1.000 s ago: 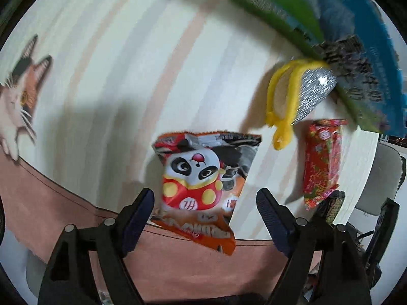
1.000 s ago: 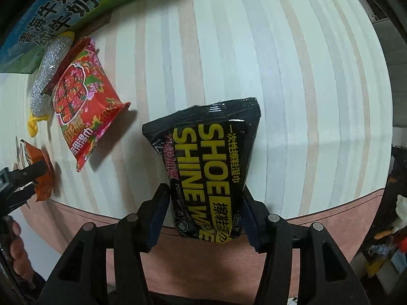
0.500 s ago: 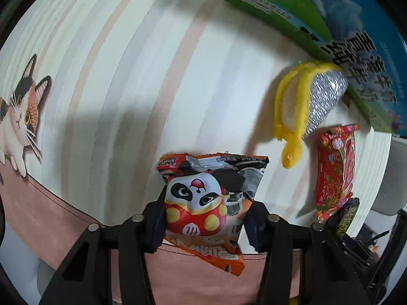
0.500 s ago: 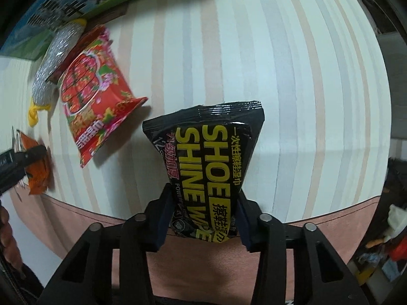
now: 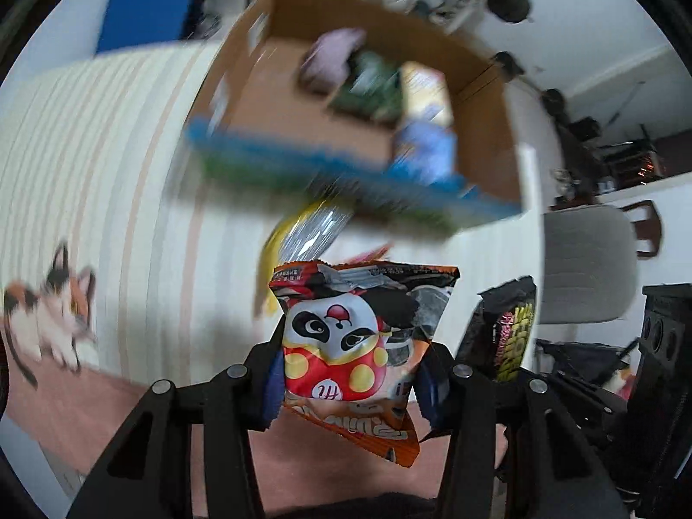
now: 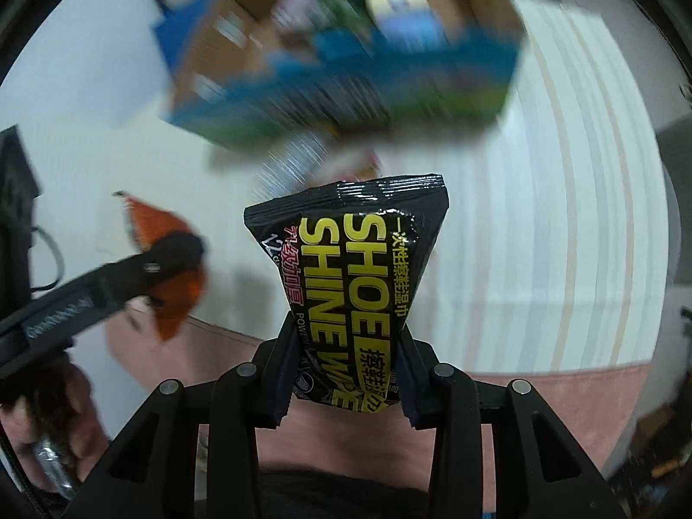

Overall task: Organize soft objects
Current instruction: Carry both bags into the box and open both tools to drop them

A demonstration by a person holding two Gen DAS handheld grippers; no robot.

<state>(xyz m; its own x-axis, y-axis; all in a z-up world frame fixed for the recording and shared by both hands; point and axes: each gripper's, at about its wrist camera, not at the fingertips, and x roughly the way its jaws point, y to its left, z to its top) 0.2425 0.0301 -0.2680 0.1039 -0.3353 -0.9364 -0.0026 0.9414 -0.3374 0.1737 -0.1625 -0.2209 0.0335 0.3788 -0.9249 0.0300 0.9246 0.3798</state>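
left hand-held gripper (image 5: 348, 382) clamped on the lower half of the panda snack bag (image 5: 361, 346), pads pressing both side edges, bag upright and clear of the table (image 5: 86, 164). right hand-held gripper (image 6: 344, 382), whose jaws have just been closing, now pinches the bottom of the black shoe shine wipes pack (image 6: 354, 272), pack standing up between the pads and squeezed narrow there, also off the table. in the right wrist view the left hand-held gripper shows at left, seen side-on with the orange bag edge in it, a person's hand (image 6: 47, 393) behind it. beyond both packs, blurred: a yellow and silver scrubber (image 5: 302, 233) on the striped tablecloth, then the open cardboard box (image 5: 484, 129) with a blue-green printed front, several soft items inside, probably pouches, too smeared to name. cat print (image 5: 52, 320) on the cloth at left, grey chair (image 5: 584, 264) off the table's right edge.
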